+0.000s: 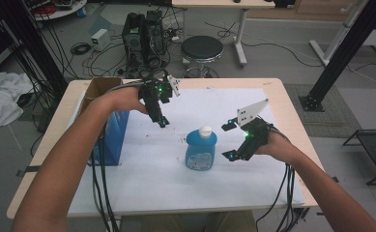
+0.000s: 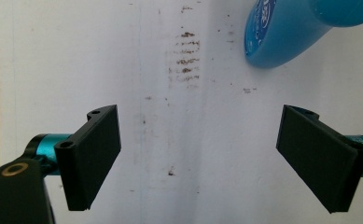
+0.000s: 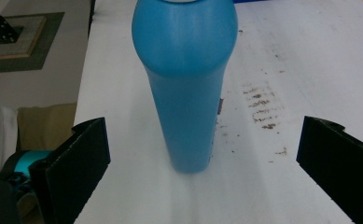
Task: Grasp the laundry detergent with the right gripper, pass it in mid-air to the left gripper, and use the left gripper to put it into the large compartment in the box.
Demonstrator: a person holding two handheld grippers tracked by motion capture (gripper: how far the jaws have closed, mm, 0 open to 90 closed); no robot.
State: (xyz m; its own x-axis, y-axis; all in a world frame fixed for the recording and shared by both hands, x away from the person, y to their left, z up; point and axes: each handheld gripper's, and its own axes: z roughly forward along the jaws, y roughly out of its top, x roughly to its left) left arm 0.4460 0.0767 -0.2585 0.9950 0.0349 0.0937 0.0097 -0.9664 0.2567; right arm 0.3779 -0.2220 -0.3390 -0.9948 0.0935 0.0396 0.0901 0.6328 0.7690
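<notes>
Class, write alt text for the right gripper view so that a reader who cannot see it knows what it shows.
A blue bottle stands upright on a white table cover, centred ahead of the right gripper, whose two black jaws stand wide apart on either side and do not touch it. Brown smudges mark the cover beside the bottle.

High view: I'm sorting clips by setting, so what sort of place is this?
Probably a lab or workshop: a computer tower with loose cables on the floor, a black stool, and black metal frame struts around the table.
</notes>
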